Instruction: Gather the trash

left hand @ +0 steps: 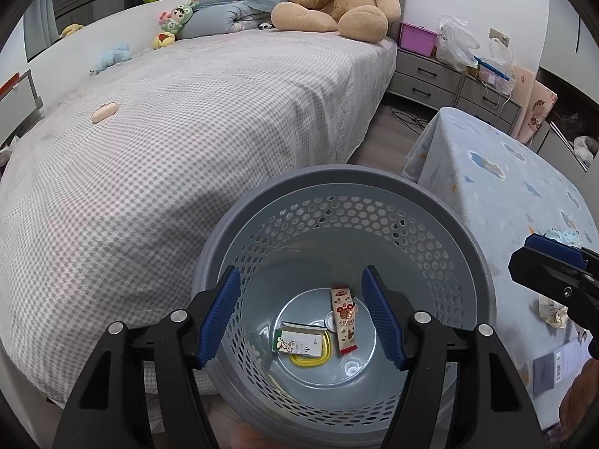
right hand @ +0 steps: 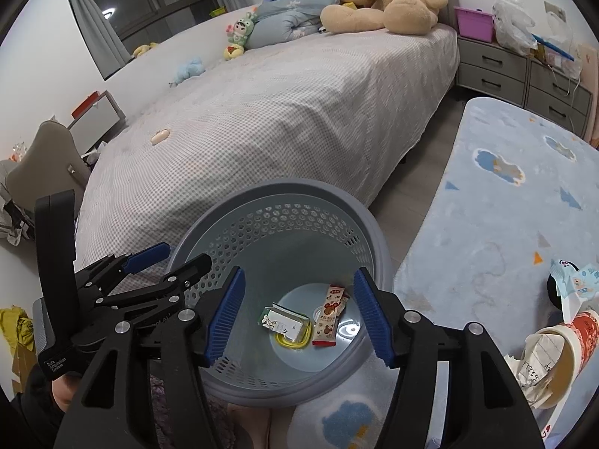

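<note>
A grey perforated waste basket stands on the floor between the bed and a low table. At its bottom lie a green-and-white small carton, a beige-and-red snack wrapper and a yellow ring. My left gripper hangs open over the basket with nothing between its blue pads. Beside it, my right gripper is also open and empty above the basket mouth.
On the blue-clothed low table lie a tipped paper cup stuffed with crumpled paper, a blue-white wrapper and a grey booklet. A checked bed holds a teddy bear and a small pink object.
</note>
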Motion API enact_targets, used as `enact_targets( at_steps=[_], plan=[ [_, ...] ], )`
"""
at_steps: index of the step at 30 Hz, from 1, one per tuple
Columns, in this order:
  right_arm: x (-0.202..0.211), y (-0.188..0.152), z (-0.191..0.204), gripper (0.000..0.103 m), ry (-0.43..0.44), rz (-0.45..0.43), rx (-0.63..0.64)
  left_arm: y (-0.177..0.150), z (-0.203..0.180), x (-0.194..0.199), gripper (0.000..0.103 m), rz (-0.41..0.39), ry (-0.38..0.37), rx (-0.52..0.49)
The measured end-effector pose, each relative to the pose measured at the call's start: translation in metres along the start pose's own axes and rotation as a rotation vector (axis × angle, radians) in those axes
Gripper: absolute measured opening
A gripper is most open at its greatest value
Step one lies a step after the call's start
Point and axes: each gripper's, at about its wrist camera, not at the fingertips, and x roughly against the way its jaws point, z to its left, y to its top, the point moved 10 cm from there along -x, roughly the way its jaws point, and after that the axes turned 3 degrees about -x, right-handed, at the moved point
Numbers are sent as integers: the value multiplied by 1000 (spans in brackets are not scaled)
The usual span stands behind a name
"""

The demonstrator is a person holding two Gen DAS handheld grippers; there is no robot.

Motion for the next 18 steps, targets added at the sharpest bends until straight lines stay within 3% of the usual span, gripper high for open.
enact_targets(
  at_steps=[18],
  plan=[
    [12,-11,-19,71,-33,-19,-48,5,-15,0,67,-13,0,-31]
  ],
)
